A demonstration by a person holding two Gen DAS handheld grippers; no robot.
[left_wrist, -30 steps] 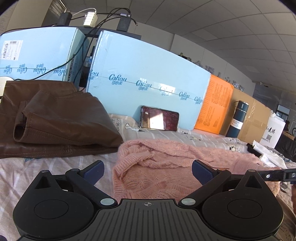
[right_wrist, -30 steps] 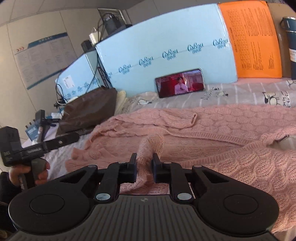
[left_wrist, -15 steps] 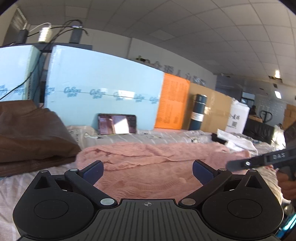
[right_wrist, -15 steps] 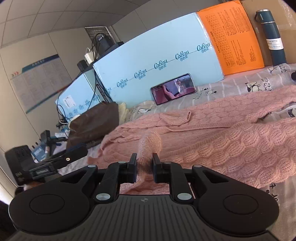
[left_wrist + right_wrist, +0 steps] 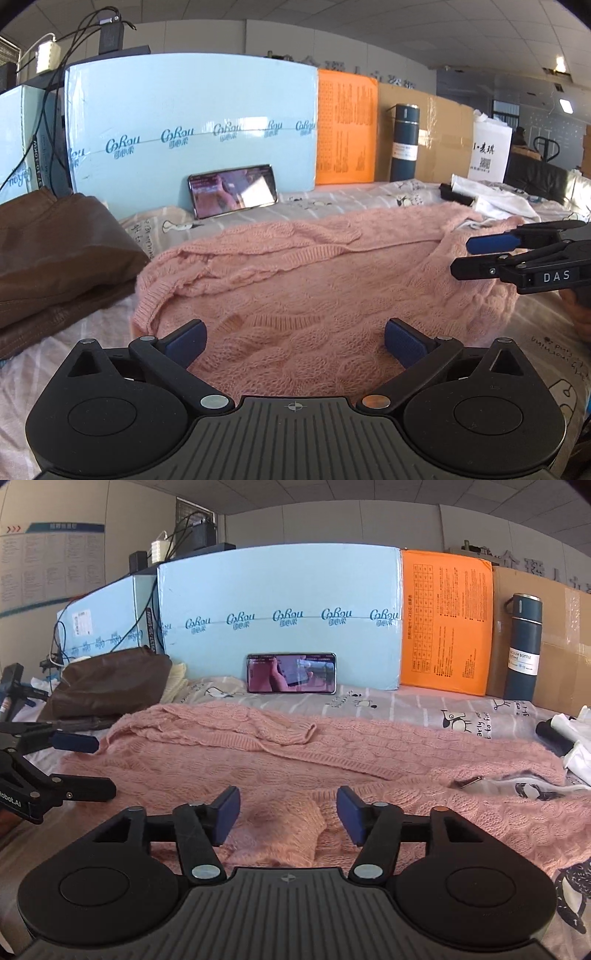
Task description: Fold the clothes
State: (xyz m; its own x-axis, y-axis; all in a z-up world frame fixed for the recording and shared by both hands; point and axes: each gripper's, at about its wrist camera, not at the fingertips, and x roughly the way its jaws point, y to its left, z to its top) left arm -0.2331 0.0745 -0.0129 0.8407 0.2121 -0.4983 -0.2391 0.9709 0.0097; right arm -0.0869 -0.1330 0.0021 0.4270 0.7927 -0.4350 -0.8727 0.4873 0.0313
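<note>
Your pink cable-knit sweater [image 5: 332, 760] lies spread flat on the bench with the striped cartoon-print sheet [image 5: 424, 705], in front of the light blue foam board [image 5: 280, 602]. Half a second ago your right tongs [image 5: 288, 814] were clenched on a fold of it; now they are released, with a sleeve end lying between the fingers. Only the left wrist view shows the sweater's left edge beside the folded brown leather garment [image 5: 55, 254]. Your left tongs [image 5: 295, 338] are released too, over the near hem.
</note>
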